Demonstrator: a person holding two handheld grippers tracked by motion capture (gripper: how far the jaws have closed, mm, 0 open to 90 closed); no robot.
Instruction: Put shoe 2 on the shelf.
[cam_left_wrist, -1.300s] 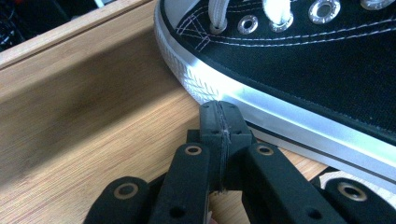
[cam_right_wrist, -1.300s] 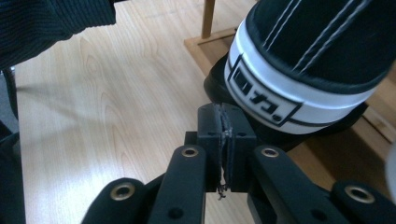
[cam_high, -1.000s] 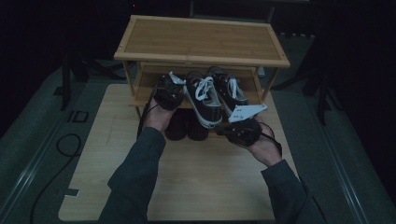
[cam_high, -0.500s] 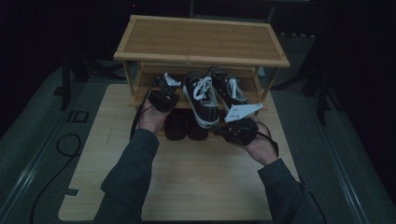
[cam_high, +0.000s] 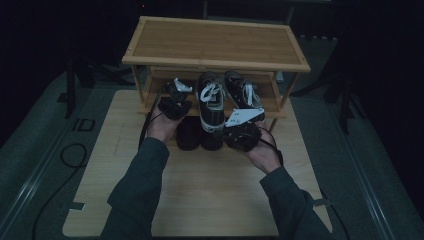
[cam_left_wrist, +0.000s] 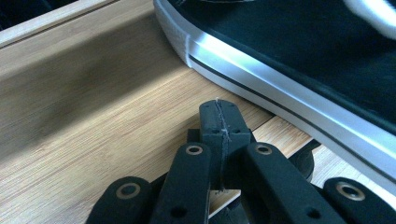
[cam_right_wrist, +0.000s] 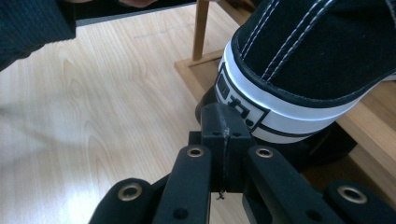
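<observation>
Two black sneakers with white laces and white soles rest on the lower shelf (cam_high: 272, 107) of a bamboo shoe rack (cam_high: 215, 42). The left sneaker (cam_high: 210, 102) juts out over the shelf's front edge; the other sneaker (cam_high: 243, 92) lies beside it. My left gripper (cam_high: 176, 94) is shut and empty over the shelf's left part; in the left gripper view its tips (cam_left_wrist: 219, 112) sit just short of the sneaker's white sole (cam_left_wrist: 261, 74). My right gripper (cam_high: 227, 131) is shut and empty, its tips (cam_right_wrist: 223, 122) right at the jutting sneaker's heel (cam_right_wrist: 261, 102).
A second dark pair of shoes (cam_high: 190, 135) stands on the wooden floor board (cam_high: 210, 190) under the shelf's front edge. The rack's top shelf overhangs the sneakers. Rack legs (cam_right_wrist: 201, 28) stand at the corners. A cable (cam_high: 70, 155) lies at the left.
My right gripper has slid left toward the jutting sneaker's heel. The left gripper has stayed nearly still at the shelf.
</observation>
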